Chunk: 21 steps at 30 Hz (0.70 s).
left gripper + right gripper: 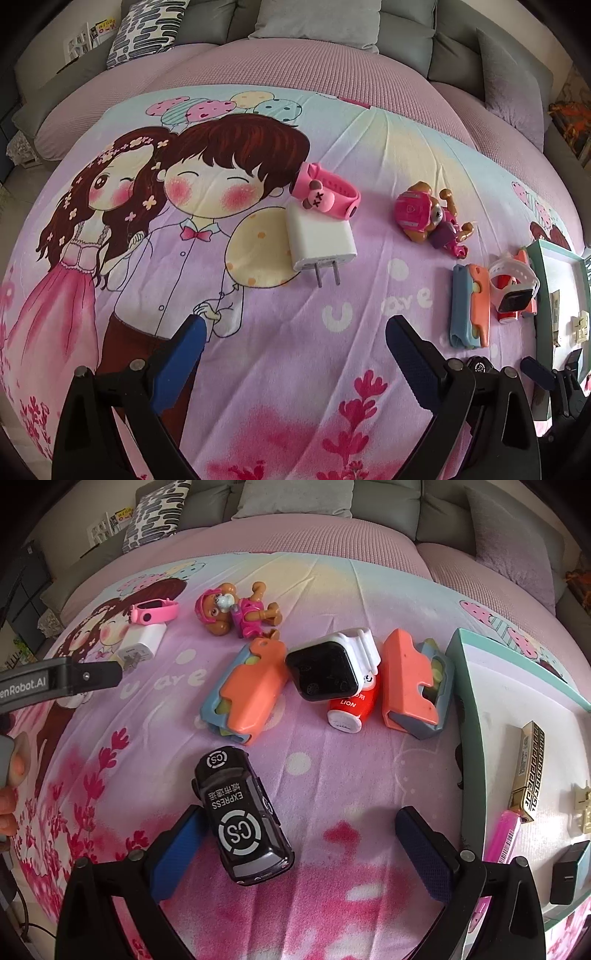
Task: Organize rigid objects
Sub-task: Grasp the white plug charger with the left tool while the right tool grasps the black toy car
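Now the right gripper [299, 834] is hovering over the small black toy van with white CS EXPRESS lettering [242, 814], its jaws spread wide; the van is lying skewed on the cartoon-printed bedsheet [332, 775], touching the left jaw and well off the right. Squaring the jaws to the van's long sides looks wise before closing, then carrying it toward the teal-rimmed box [476, 709]. The left gripper [295, 339] is waiting, jaws spread, short of the white plug charger [319, 236].

Black toy car [240, 814] between open tongs [301, 849]
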{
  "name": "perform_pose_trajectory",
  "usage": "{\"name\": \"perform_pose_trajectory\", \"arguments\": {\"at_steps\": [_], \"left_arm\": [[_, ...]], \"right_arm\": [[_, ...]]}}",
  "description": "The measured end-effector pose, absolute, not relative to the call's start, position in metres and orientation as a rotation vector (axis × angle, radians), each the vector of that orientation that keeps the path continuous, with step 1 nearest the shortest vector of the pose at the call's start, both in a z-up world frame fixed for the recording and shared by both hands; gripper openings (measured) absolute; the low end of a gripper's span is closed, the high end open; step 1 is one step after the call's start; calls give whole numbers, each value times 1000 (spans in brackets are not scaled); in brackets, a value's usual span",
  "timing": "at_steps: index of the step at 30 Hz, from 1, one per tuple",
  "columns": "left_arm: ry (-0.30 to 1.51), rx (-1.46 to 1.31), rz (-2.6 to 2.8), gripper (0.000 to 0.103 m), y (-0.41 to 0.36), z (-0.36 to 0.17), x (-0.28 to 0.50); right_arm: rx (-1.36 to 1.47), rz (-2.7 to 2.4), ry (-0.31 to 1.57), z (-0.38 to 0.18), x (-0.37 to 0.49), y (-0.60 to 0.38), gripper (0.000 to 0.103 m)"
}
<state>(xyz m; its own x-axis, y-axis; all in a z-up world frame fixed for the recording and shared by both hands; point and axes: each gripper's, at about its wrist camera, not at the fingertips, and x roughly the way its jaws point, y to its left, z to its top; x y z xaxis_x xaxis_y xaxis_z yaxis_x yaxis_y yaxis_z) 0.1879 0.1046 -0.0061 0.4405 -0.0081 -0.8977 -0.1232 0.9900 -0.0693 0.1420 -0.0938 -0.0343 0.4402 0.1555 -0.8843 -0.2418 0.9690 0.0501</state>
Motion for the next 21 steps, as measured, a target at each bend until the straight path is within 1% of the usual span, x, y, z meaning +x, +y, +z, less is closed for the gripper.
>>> {"name": "perform_pose_trajectory", "arguments": {"at_steps": [3, 7, 10, 12, 14, 19, 20, 21], "left_arm": [[1092, -107, 69, 98, 101, -4, 201], [1079, -87, 76, 98, 102, -9, 216], [1080, -77, 84, 96, 103, -14, 222], [1077, -73, 84, 87, 102, -15, 226], [1079, -62, 86, 83, 100, -18, 231], [1072, -51, 83, 79, 95, -18, 237], [1072, -49, 84, 76, 95, -18, 239], [1072, -47, 84, 69, 94, -19, 240]], "right_arm": [[-81, 242, 1079, -33, 145, -98, 102], [-69, 240, 1073, -33, 148, -104, 99], [-81, 238, 1062, -32, 151, -106, 92], [-80, 237, 1058, -32, 153, -107, 90], [-79, 235, 1053, -29, 145, -105, 85], [-85, 246, 1050, -26, 142, -106, 77], [-87, 248, 1050, -26, 141, -106, 76], [-88, 249, 1049, -25, 141, -106, 74]]}}
